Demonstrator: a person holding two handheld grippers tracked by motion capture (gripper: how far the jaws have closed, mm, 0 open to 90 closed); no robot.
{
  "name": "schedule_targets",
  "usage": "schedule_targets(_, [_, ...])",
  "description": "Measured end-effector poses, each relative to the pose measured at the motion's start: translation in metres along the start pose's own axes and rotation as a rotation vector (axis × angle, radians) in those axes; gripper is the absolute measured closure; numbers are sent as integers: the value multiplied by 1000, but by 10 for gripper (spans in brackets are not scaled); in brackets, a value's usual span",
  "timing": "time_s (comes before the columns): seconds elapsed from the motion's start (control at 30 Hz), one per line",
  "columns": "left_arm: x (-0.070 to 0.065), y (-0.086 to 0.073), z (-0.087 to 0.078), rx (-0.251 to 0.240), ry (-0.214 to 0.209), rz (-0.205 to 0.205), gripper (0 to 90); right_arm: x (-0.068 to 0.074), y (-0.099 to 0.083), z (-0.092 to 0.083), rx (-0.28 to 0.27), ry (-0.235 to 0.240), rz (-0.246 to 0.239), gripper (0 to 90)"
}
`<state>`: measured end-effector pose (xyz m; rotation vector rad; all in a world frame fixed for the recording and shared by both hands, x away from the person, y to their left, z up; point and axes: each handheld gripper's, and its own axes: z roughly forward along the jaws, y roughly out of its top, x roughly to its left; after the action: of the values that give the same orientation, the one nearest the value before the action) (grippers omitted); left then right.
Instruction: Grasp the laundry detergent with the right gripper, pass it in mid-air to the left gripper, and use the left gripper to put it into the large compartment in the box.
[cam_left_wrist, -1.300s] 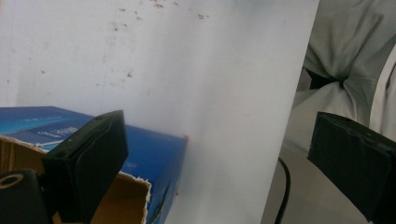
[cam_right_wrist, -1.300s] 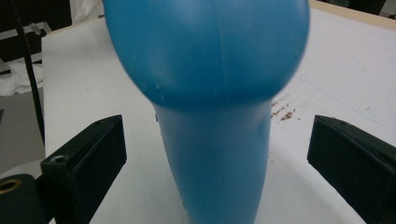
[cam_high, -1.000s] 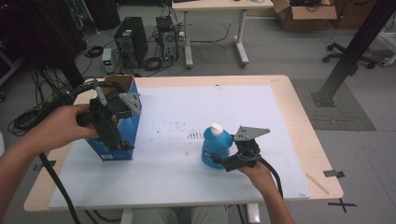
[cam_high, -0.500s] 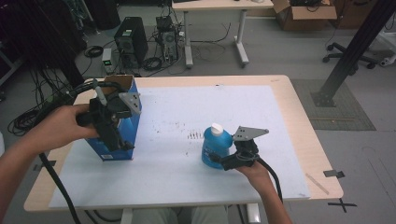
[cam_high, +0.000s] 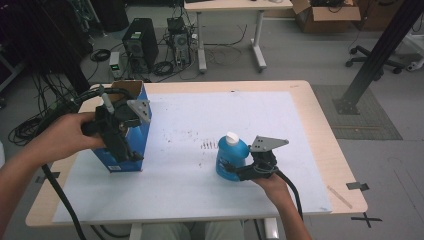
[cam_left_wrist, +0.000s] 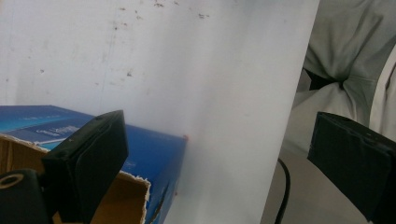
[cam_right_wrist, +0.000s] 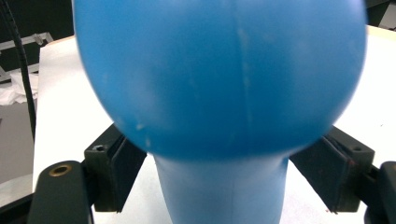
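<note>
High view: my right claw (cam_high: 239, 172) sits at the near right of the wooden counter (cam_high: 320, 135), which is covered by a white paper sheet (cam_high: 200, 180). It reaches level to the base of the upright blue plastic bottle with a white cap (cam_high: 231, 152). The bottle stands on the sheet, right of centre. My left claw (cam_high: 122, 150) is at the open blue cardboard box (cam_high: 131, 131) on the sheet's left side, its black body lying over the box's near face. A cable trails from each claw toward me.

Left gripper view: the left claw's jaws stand wide apart. One jaw hangs over the box's torn, open brown rim (cam_left_wrist: 135, 179); the other is out beyond the sheet's edge. Nothing is pinched between them. The stained white sheet runs between the jaws.

Right gripper view: the bottle's rounded blue body (cam_right_wrist: 219, 79) is right up against the camera, with a narrower blue part of it running down between my jaws. The jaws have just been closing with the bottle between them. Both pads stand clear of that narrow part, with white sheet visible in each gap, so no grip yet.
</note>
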<state>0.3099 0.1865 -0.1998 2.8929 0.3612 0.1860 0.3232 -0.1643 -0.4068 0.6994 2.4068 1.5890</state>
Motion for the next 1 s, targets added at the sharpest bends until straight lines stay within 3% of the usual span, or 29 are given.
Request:
schedule_targets(0.37, [0, 2, 1, 2, -3, 1, 53, 0, 0, 0, -9, 4, -5, 248])
schedule_targets(1.0, [1, 1, 2, 1, -3, -2, 54, 1, 0, -2, -29, 12, -41, 422])
